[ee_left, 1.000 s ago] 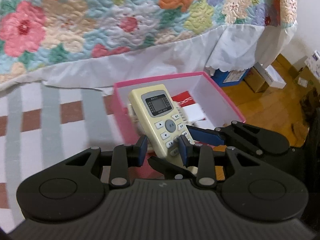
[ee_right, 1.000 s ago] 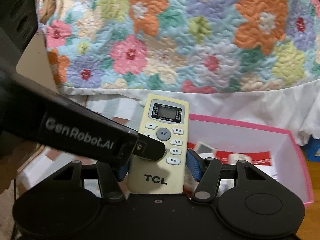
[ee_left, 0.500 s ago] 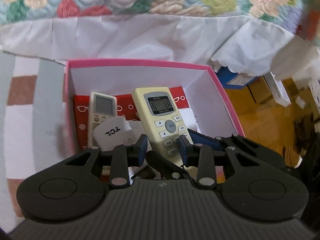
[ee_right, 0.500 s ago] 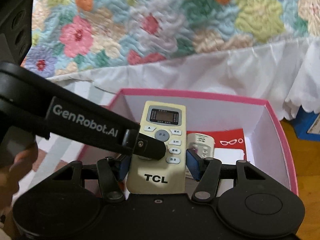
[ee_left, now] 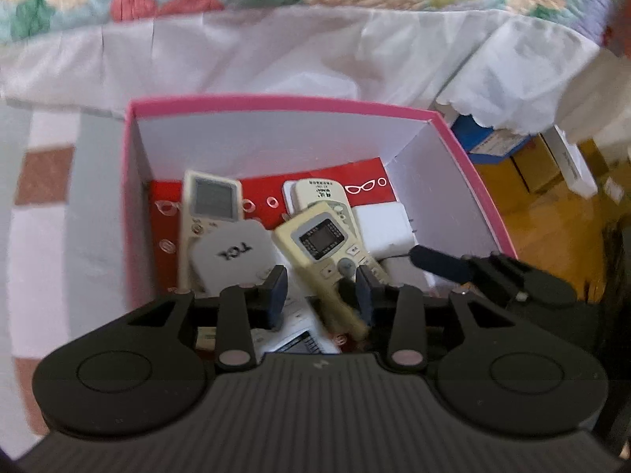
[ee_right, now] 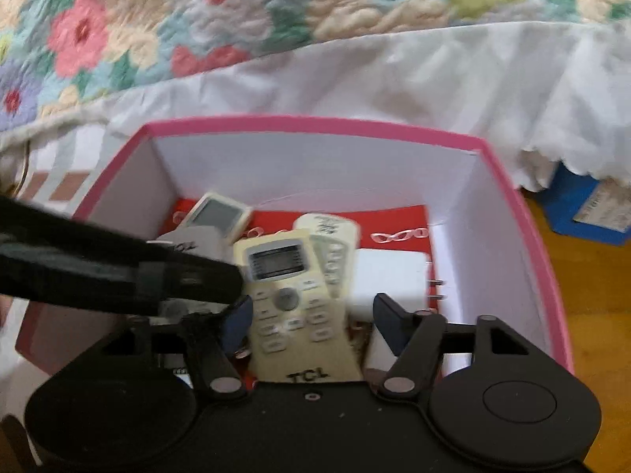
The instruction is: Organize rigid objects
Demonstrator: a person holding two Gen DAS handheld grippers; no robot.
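Note:
A cream TCL remote [ee_left: 327,244] [ee_right: 290,295] lies tilted inside the pink box [ee_left: 276,101] [ee_right: 315,124], on top of other remotes. My left gripper [ee_left: 320,295] straddles its lower end with jaws opening; a gap shows at the left pad, so nothing is gripped. My right gripper [ee_right: 313,321] also straddles the remote, jaws opening, with a gap at the right pad. One left finger [ee_right: 118,272] crosses the right wrist view, and one right finger [ee_left: 437,262] shows in the left wrist view.
In the box lie a white remote [ee_left: 209,205], a grey TCL remote [ee_left: 232,254], another cream remote [ee_left: 319,193] and a white charger [ee_left: 382,224]. A floral quilt [ee_right: 276,8] with a white skirt hangs behind. Cartons [ee_left: 552,165] stand on wooden floor at right.
Both grippers came down into the pink box with the cream remote. Their jaws have widened, and the remote has tipped sideways onto the things in the box.

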